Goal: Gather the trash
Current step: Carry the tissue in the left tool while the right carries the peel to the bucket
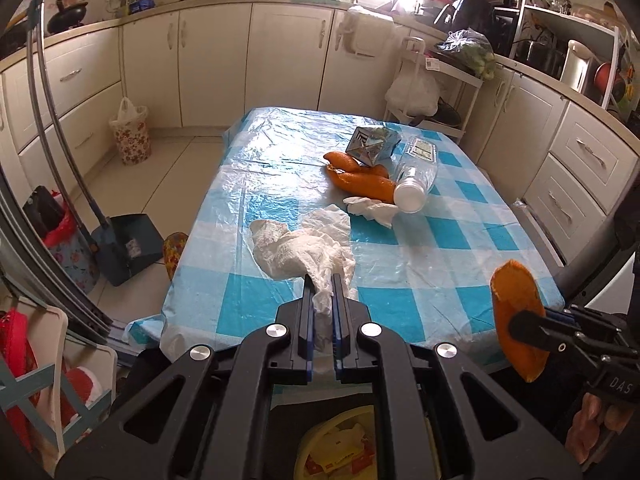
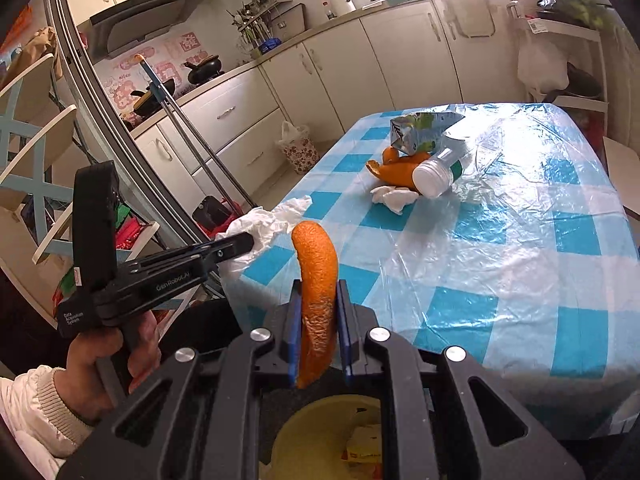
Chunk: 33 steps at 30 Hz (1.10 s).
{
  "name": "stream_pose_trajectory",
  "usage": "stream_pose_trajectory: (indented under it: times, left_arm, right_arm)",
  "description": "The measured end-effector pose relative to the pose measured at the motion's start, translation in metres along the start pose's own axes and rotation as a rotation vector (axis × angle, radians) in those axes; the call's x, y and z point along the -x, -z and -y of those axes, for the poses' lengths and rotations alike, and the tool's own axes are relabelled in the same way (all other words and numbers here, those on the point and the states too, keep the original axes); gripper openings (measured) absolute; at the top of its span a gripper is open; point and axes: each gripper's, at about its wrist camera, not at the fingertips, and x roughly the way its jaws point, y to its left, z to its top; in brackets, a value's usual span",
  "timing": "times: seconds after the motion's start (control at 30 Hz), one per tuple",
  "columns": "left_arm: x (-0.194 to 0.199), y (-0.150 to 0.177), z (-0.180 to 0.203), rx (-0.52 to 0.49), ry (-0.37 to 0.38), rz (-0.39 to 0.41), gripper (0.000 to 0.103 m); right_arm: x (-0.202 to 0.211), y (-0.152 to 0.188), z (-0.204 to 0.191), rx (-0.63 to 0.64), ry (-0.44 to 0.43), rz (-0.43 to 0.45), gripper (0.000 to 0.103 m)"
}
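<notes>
My left gripper [image 1: 322, 280] is shut on a crumpled white paper towel [image 1: 296, 248] that trails onto the blue-checked tablecloth [image 1: 440, 272]. The same towel [image 2: 260, 228] hangs from the left gripper [image 2: 248, 242] in the right wrist view. My right gripper [image 2: 319, 286] is shut on a long orange peel [image 2: 318, 280], held upright over the table's near edge. That peel [image 1: 516, 312] also shows at the lower right of the left wrist view. Farther along the table lie more orange peels [image 1: 360, 178], a small white tissue [image 1: 370, 208], a clear plastic bottle [image 1: 416, 176] on its side and a crushed drink carton [image 1: 372, 142].
A yellow bin [image 2: 320, 436] with wrappers inside sits below both grippers. On the floor to the left stand a dustpan [image 1: 128, 248] with a long handle and a flowered basket [image 1: 130, 134] lined with a bag. Cabinets ring the room; a white cart [image 1: 448, 76] stands behind the table.
</notes>
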Motion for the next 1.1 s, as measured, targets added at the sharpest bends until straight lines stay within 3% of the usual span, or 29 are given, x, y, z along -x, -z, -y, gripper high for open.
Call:
stream_pose_trajectory:
  times: [0.2,0.47,0.53,0.63,0.77,1.1]
  left_arm:
    - [0.016,0.0,0.006,-0.013,0.008,0.019,0.007]
    - [0.035,0.004,0.006,-0.005,0.03,0.039,0.007]
    - [0.04,0.006,0.005,-0.004,0.034,0.042,0.007]
    - [0.046,0.01,0.003,-0.003,0.037,0.045,0.007]
    - [0.054,0.016,0.004,-0.006,0.042,0.043,0.007]
    - [0.074,0.045,0.021,-0.065,0.108,-0.027,0.007]
  right_arm:
    - [-0.002,0.024,-0.01,0.012,-0.02,-0.073,0.017]
    - [-0.04,0.069,-0.027,0.092,0.006,-0.337,0.018]
    - [-0.046,0.079,-0.03,0.103,0.027,-0.393,0.021]
    - [-0.05,0.089,-0.026,0.089,0.06,-0.441,0.034]
    - [-0.034,0.08,-0.022,0.063,0.072,-0.365,0.039]
    - [0.02,0.056,0.001,-0.049,0.135,-0.054,0.053]
